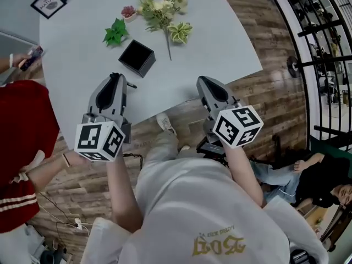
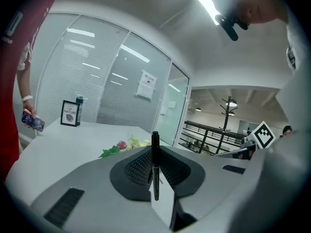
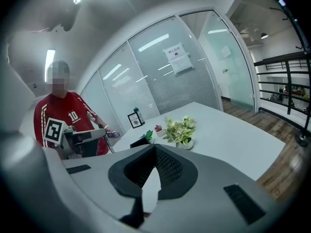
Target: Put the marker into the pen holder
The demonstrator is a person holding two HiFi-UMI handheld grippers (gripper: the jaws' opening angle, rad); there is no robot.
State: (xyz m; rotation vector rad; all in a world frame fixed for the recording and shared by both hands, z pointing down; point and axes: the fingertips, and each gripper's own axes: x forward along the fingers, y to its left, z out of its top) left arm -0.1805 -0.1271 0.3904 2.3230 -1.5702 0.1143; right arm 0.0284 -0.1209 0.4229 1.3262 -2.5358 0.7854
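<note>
The black square pen holder (image 1: 137, 58) stands on the pale table (image 1: 220, 43), just beyond my left gripper (image 1: 116, 76). That gripper hovers over the table's near edge, shut on a black marker (image 2: 155, 171) that stands upright across its jaws. The marker's end pokes out to the right (image 1: 131, 84). My right gripper (image 1: 201, 80) is beside the table edge, shut with nothing in it (image 3: 154, 147). A corner of the pen holder (image 3: 140, 142) shows past its jaws. The left gripper view does not show the holder.
Artificial flowers (image 1: 165, 12), a green leafy sprig (image 1: 115, 33) and a small pink pot (image 1: 128, 11) lie behind the holder. A framed sign (image 1: 49, 1) stands far left. A person in red (image 1: 22, 125) holding a phone (image 1: 30, 58) stands at the left. Wooden floor and black railing (image 1: 319, 48) are on the right.
</note>
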